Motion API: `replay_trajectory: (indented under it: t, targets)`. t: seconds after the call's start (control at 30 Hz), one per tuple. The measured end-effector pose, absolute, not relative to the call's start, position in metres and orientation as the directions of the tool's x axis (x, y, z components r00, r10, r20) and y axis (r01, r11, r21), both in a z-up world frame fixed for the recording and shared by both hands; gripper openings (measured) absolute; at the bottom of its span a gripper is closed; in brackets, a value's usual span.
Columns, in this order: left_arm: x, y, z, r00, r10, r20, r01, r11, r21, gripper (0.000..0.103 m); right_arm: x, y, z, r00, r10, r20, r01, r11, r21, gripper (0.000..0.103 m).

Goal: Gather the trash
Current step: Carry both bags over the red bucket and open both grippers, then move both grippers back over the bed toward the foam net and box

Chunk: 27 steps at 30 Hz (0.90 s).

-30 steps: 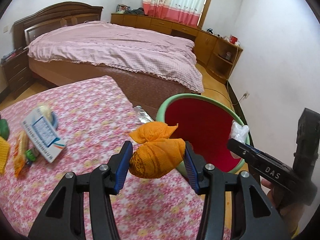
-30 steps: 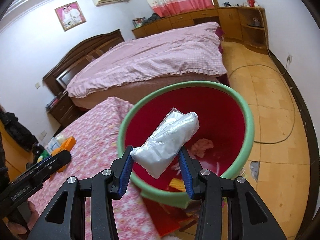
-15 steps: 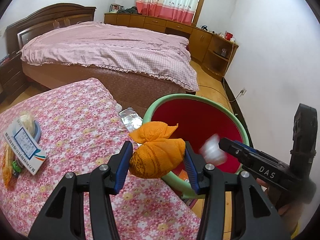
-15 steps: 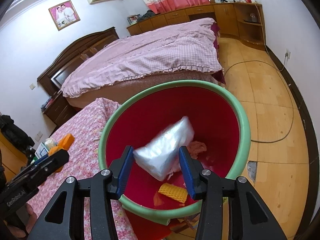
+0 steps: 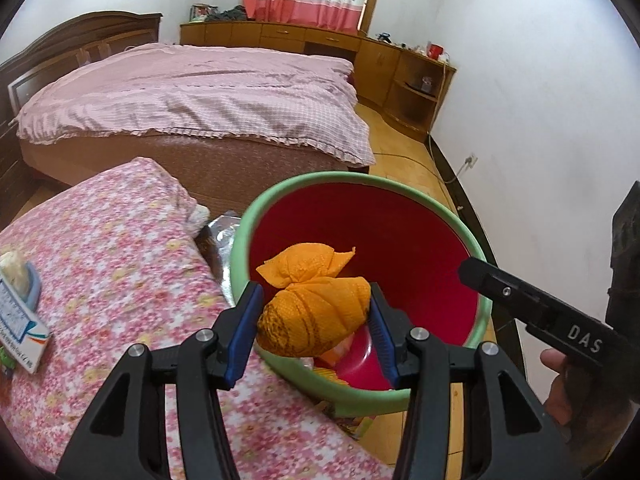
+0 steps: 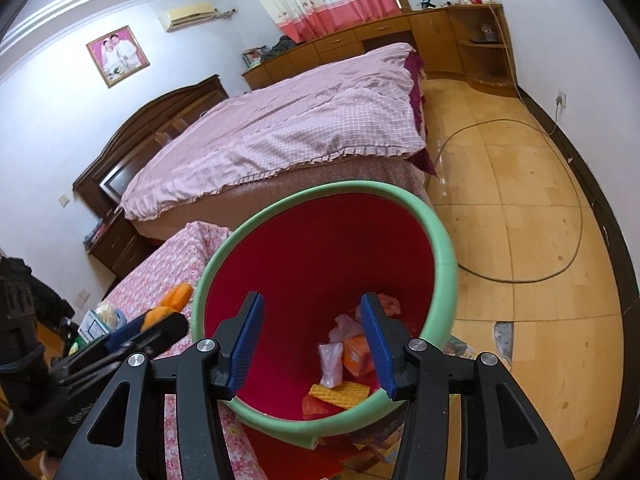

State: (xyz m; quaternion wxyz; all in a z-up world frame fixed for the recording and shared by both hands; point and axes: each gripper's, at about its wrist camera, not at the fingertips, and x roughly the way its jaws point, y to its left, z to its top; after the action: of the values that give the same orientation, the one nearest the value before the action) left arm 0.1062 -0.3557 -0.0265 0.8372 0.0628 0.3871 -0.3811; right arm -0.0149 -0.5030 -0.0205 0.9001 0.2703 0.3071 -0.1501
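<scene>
Underneath, floral tablecloth (image 5: 100, 264) beside pink bed (image 5: 192, 92).

an orange knotted cloth bundle (image 5: 316, 312), crumpled with a twisted tail pointing up, sits at lower centre of the left wrist view over the rim of a red bin with a green rim (image 5: 360, 398). in the right wrist view the bin's floor, lower centre, holds a clear plastic bag (image 6: 331, 364), a yellow ridged wrapper (image 6: 340, 392) and an orange packet (image 6: 357, 356).
</scene>
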Motion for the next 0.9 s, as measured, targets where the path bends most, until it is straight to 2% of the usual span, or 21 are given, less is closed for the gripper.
replay_trajectory:
  t: [0.03,0.1,0.27,0.53,0.9]
  targets:
    - [0.106,-0.357,-0.028,0.409,-0.59,-0.696,0.689,0.7,-0.188,0.051,-0.016,-0.504,-0.021,0.766,-0.106,-0.634,0.439,0.807,0.395,0.052]
    - [0.106,-0.361,-0.03,0.411,-0.583,-0.701,0.691,0.7,-0.178,0.057,-0.017,-0.505,-0.022,0.764,-0.111,-0.635,0.446,0.802,0.397,0.052]
    - [0.108,-0.364,-0.033,0.404,-0.571,-0.714,0.684,0.708,-0.179,0.06,-0.02,-0.508,-0.023,0.762,-0.117,-0.637,0.459,0.791,0.405,0.053]
    - [0.106,-0.35,-0.028,0.405,-0.578,-0.709,0.664,0.719,-0.206,0.061,-0.023,-0.505,-0.022,0.761,-0.116,-0.638,0.46,0.79,0.406,0.058]
    - [0.098,-0.31,-0.022,0.44,-0.562,-0.7,0.612,0.759,-0.224,0.061,-0.024,-0.484,-0.016,0.769,-0.089,-0.633,0.428,0.807,0.406,0.058]
